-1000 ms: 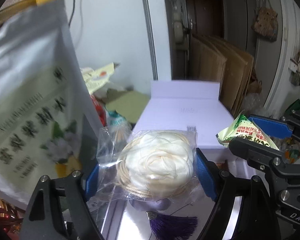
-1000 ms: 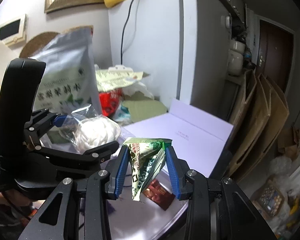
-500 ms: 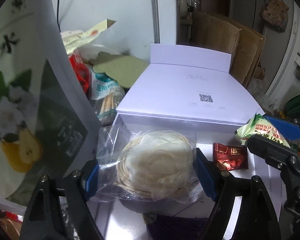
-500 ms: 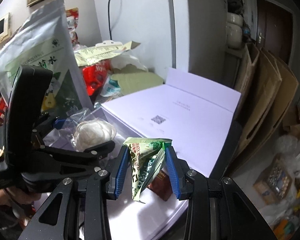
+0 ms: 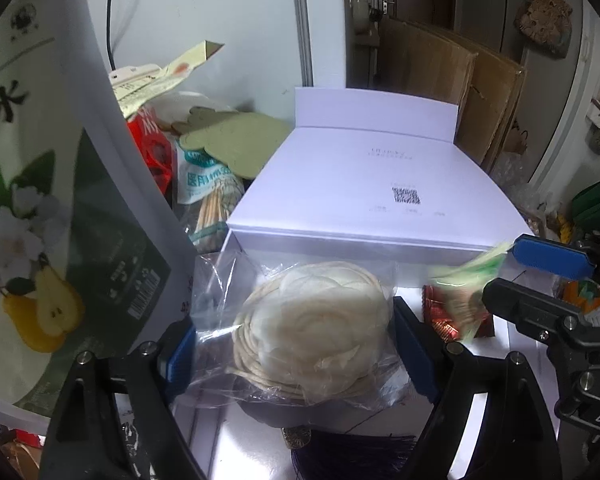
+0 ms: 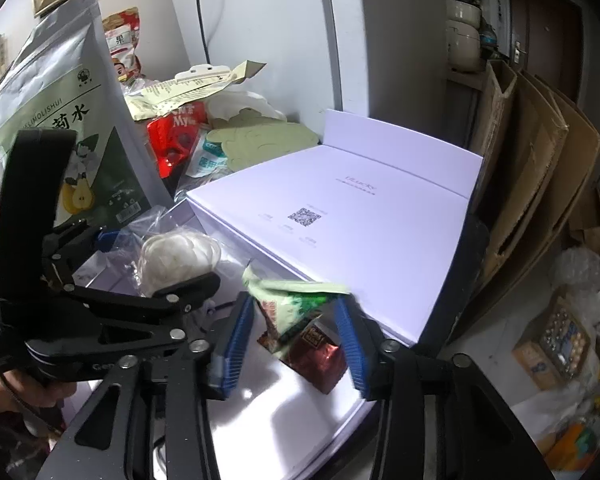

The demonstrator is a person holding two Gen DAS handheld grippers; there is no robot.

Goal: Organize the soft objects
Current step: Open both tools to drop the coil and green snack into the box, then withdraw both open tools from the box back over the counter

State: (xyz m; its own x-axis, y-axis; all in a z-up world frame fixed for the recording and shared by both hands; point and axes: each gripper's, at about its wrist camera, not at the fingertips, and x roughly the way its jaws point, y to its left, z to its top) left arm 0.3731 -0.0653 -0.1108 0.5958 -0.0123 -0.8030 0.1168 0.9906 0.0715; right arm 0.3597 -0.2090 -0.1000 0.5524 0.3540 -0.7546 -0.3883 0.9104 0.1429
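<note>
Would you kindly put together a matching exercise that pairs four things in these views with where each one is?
Things:
1. white coiled item in a clear bag
2. green snack packet
3. dark red wrapped candy
4. pear-print pouch

Places:
A. standing at the far left, beside the white box
B. between the fingers of the left gripper
C. lying in the box tray, under the green packet
D. between the fingers of the right gripper

Pairs: 1-B, 2-D, 3-C, 4-A
</note>
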